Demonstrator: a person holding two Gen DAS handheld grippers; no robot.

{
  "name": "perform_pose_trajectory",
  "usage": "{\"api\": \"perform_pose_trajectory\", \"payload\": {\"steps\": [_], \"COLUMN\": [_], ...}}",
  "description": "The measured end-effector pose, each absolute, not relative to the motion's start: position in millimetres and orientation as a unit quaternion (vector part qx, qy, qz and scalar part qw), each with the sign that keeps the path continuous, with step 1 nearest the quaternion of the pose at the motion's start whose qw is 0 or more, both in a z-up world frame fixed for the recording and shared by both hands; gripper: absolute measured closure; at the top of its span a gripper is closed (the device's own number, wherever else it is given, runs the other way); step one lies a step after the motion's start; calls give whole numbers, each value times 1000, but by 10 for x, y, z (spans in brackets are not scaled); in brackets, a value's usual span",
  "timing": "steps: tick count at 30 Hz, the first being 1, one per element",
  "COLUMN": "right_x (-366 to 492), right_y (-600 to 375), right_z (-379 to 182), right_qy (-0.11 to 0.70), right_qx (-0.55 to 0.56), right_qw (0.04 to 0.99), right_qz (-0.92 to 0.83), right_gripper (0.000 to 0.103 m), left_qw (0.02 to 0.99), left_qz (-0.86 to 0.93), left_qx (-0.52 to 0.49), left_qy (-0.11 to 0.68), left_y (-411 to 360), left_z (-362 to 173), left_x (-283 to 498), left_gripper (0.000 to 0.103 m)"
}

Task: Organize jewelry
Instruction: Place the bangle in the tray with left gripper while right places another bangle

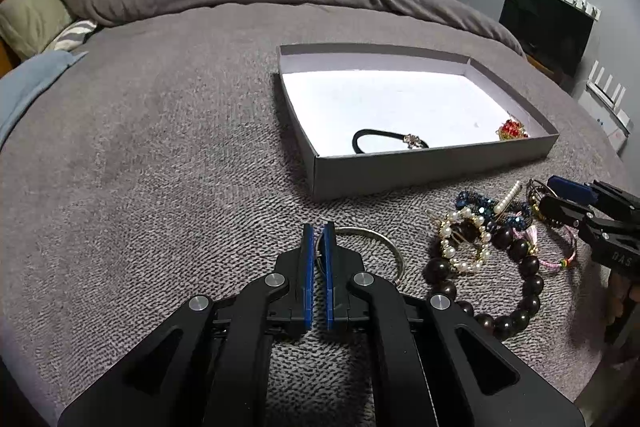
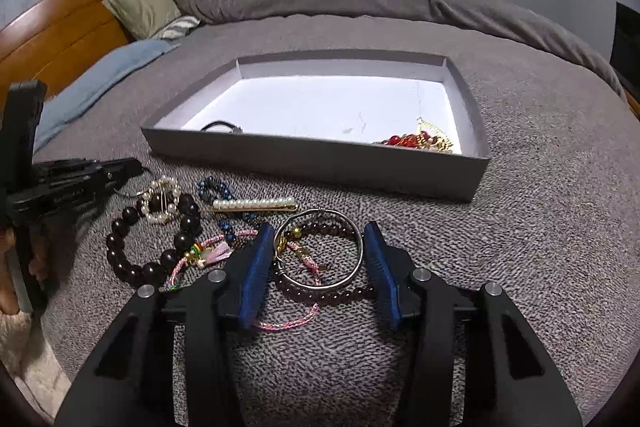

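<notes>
Pressing together on a silver bangle [image 1: 382, 241], the left gripper [image 1: 319, 227] is resting on the blanket [image 1: 160, 147]; the grey box [image 1: 420, 167] sits at one o'clock. Half-spread, the right gripper [image 2: 319, 233] is flanking a wire bangle [image 2: 320, 247], pads apparently not pressing it; the box lies at twelve.

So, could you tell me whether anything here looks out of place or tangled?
Yes: beside the grey box, the loose jewelry lies in one overlapping heap, pink cord bracelet threaded under the silver bangle and small bead bracelet. Nothing looks damaged.
</notes>
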State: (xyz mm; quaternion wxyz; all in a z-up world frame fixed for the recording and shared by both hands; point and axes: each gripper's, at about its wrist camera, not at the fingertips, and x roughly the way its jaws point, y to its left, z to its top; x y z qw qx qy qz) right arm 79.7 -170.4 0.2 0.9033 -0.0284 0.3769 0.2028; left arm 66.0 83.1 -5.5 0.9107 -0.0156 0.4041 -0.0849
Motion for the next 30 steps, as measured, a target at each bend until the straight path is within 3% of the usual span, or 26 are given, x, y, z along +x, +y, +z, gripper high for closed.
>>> {"api": "perform_pose_trajectory", "payload": {"steps": [16, 30], "right_x": [697, 1634], "right_y": [-1854, -1812], "right_z": [333, 562], "right_qy": [321, 338], "right_qx": [-19, -47], "right_qw": [927, 923], "right_qz": [192, 179], "right_gripper": [56, 56], "left_qw": [949, 932], "left_qz": [-104, -115], "left_qx": [1, -11], "left_qy": [296, 343], "left_y": [678, 510], "left_z": [563, 686], "left_x": [382, 1630], "left_gripper": [98, 98]}}
